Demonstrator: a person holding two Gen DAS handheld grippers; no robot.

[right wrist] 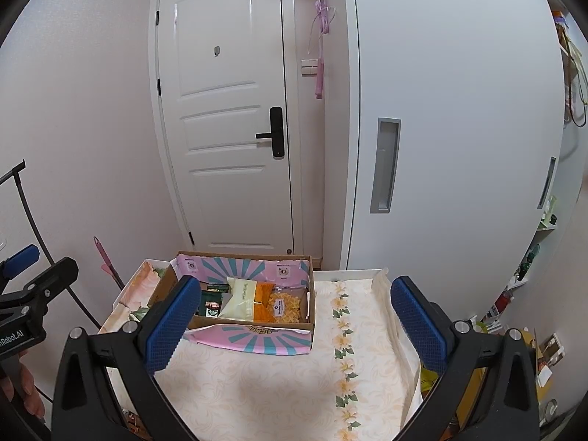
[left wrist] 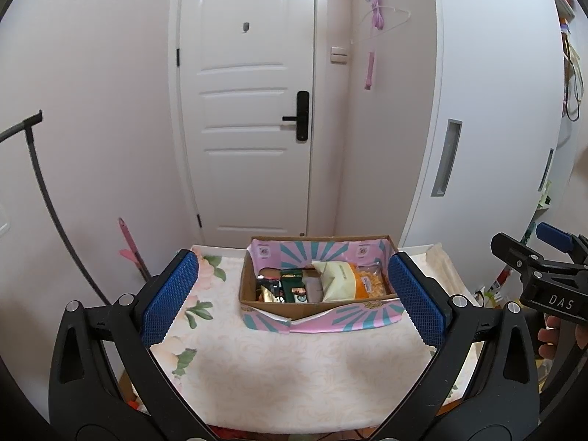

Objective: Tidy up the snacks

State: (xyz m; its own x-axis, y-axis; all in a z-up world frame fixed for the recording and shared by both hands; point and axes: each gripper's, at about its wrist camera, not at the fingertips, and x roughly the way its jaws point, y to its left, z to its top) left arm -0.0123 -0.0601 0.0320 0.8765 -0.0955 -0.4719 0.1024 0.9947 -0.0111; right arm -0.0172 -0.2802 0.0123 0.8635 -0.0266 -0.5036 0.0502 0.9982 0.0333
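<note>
A cardboard box [left wrist: 316, 307] wrapped in pink-and-teal sunburst paper sits at the far middle of the counter [left wrist: 294, 375], which is covered by a cream floral cloth. Inside it, snacks stand packed together: a pale yellow pouch [left wrist: 336, 281], a clear bag of orange-yellow crisps [left wrist: 369, 283], and dark green packets [left wrist: 292, 286]. The left claw [left wrist: 294, 297] and the right claw [right wrist: 296, 327] both gape wide, their ribbed blue pads holding nothing, short of the box.

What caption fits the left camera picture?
Open left tool faces a snack-filled cardboard box on a flowered tablecloth.
</note>
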